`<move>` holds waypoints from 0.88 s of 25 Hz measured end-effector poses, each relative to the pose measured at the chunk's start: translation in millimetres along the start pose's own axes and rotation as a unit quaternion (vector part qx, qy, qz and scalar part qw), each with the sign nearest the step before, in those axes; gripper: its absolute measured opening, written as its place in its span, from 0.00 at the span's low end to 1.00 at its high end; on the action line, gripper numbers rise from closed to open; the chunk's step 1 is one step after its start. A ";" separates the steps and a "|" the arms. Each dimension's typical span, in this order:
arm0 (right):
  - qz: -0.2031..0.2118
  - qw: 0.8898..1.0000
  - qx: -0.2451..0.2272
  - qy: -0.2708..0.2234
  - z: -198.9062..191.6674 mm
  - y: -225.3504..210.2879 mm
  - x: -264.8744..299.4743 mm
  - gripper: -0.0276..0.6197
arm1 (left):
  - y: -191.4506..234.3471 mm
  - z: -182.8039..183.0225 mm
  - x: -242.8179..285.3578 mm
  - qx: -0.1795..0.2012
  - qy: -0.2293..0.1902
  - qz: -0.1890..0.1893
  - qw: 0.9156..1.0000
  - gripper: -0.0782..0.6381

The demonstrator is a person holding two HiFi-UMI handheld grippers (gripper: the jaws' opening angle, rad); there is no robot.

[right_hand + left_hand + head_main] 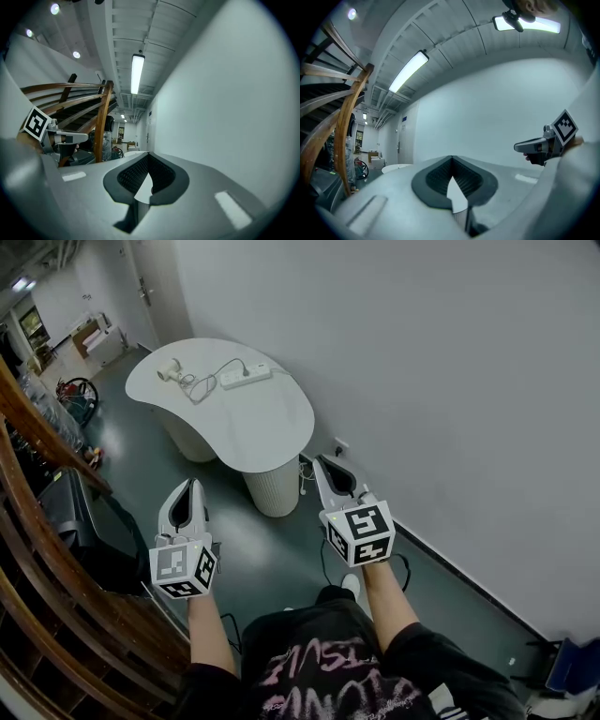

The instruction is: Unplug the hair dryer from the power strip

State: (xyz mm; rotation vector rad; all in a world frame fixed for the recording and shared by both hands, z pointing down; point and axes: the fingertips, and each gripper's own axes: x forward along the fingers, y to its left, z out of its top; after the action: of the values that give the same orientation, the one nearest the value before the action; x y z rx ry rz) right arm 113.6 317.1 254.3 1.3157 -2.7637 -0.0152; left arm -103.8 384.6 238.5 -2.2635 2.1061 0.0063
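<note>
We hold the left hand-held gripper (192,484) and right hand-held gripper (321,463) pressed together and empty, well short of the white surface (267,432). On it the hair dryer (170,371) lies at the far left, its cord (202,386) running right to the power strip (246,377).

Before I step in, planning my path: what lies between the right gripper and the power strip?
Head view: a little floor, then bare tabletop up to the strip.

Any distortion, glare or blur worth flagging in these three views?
Head view: sharp, evenly lit; table small and far. Left gripper view: heavy fisheye, dark corners, lamp blown out, left claw close and soft. Right gripper view: same fisheye, railing bent, strip light bright.
</note>
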 end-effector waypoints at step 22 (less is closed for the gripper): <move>0.015 1.000 -0.017 -0.007 -1.1 5.2 24.8 0.05 | 2.7 -11.4 18.9 0.005 0.013 -0.010 1.000 0.11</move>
State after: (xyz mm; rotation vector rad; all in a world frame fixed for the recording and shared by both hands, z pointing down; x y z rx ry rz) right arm 94.0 301.2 257.3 1.2692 -2.7816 -0.0698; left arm -105.5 365.1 249.1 -2.2912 2.0908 -0.0328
